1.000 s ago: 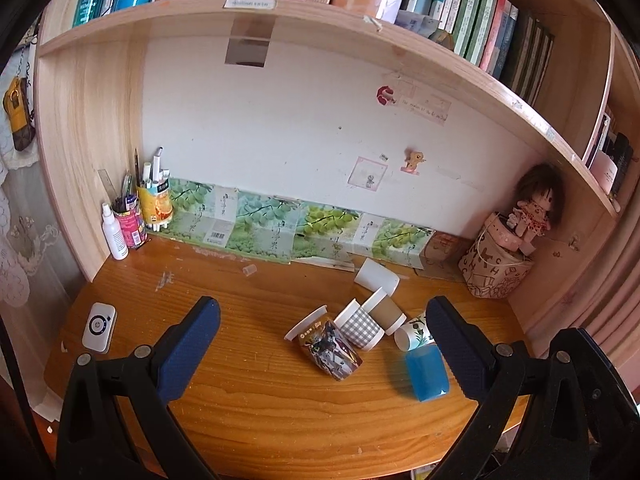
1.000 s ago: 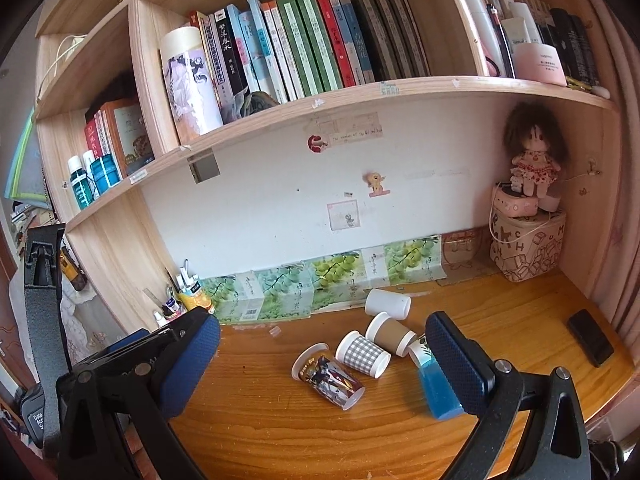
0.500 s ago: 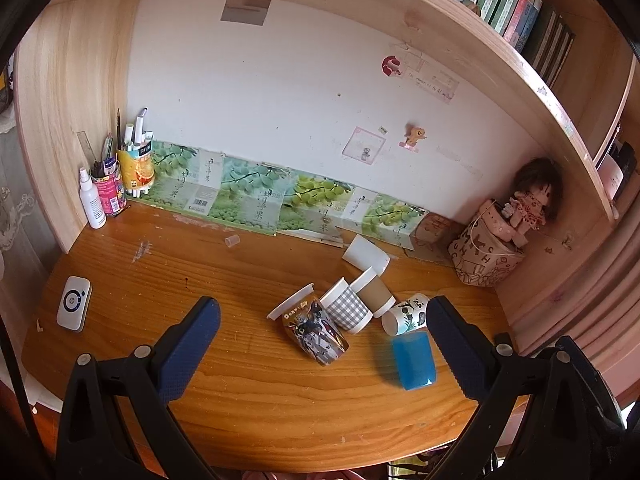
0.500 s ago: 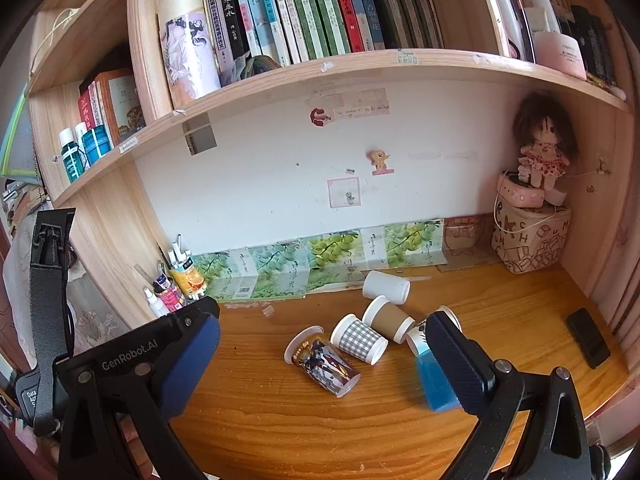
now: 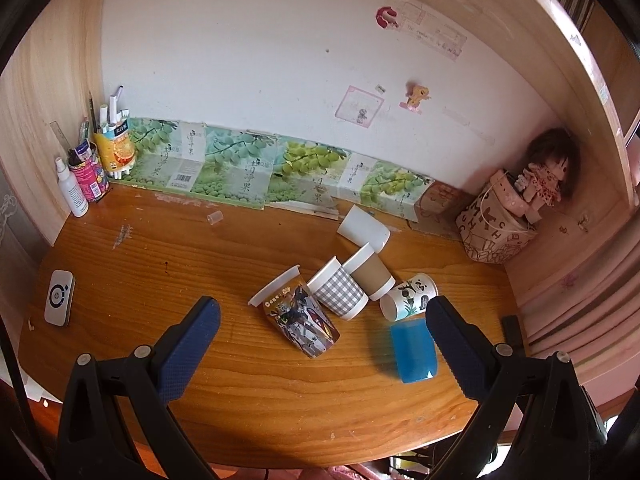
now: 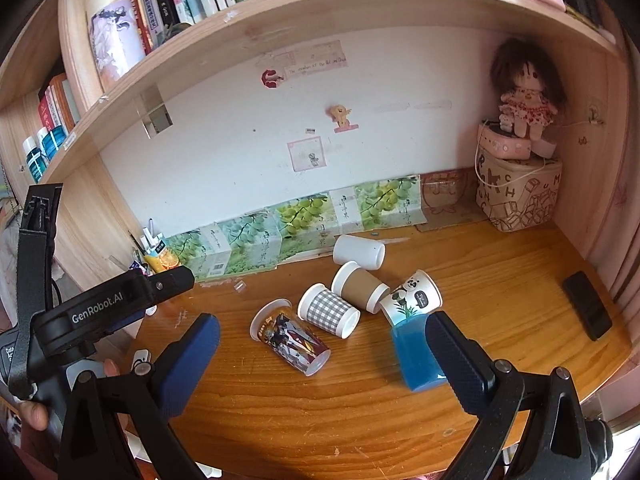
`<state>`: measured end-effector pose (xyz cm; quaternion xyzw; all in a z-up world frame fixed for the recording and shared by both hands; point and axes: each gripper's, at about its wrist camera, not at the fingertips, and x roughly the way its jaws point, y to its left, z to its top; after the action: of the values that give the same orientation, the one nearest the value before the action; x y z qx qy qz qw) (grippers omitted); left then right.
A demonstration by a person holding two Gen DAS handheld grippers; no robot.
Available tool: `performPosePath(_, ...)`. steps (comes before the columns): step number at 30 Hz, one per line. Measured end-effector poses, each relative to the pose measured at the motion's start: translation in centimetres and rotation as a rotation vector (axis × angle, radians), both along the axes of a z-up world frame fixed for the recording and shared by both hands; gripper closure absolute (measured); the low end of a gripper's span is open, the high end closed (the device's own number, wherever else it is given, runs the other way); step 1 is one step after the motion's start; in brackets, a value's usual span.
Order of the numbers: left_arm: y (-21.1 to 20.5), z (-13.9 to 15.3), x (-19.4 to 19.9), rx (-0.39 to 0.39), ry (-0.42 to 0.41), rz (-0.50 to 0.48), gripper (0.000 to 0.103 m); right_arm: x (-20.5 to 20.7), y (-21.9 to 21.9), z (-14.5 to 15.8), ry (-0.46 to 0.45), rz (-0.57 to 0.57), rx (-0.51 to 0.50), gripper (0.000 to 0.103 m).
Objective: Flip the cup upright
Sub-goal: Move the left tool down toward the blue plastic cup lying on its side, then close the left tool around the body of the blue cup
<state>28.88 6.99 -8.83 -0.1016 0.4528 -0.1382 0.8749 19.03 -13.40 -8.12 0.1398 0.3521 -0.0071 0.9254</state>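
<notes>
1. Cups sit larger in both views than a second ago; I've brought both claws nearer, so grasping is close.
2. Left claw (image 5: 320,332) and right claw (image 6: 322,340) hover wide, holding nothing.
3. Six cups lie tipped mid-surface (image 5: 160,264); the blue cup (image 5: 413,350) is nearest.

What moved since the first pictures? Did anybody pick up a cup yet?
Only the hand-held grippers moved. The left hand-held gripper and the right hand-held gripper came forward and tipped down toward the desk, so the cups look bigger. Both stayed open and empty. The robot-print cup, the checked cup and the blue cup lie where they were.
</notes>
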Motion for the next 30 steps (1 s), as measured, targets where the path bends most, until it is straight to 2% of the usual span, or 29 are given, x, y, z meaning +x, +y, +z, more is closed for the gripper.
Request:
performPosePath(6, -3.9, -2.0, 1.0, 0.032, 0.107, -0.036, 0.001, 1.5, -3.5, -1.7, 0.067, 0.050, 0.042, 0.000)
performPosePath(9, -6.4, -3.5, 1.6, 0.089, 0.193, -0.061, 0.001, 2.3, -5.5, -2.3, 0.101, 0.077, 0.034, 0.000)
performPosePath(14, -9.8, -5.8, 2.3, 0.139, 0.316, -0.061, 0.001, 3.7, -8.8, -3.4, 0.154, 0.138, 0.053, 0.000)
performPosePath(19, -13.1, -7.4, 2.8, 0.220, 0.369, -0.060, 0.001, 5.1, -12.0, -5.3, 0.233, 0.194, 0.096, 0.000)
performPosePath(24, -15.7, -9.2, 4.0, 0.239, 0.439, -0.059, 0.001, 6.6, -14.8, -7.9, 0.353, 0.232, 0.139, 0.000)
performPosePath(30, -18.9, -11.6, 5.5, 0.280, 0.498, -0.066, 0.001, 8.1, -18.0, -10.3, 0.474, 0.217, 0.189, 0.000)
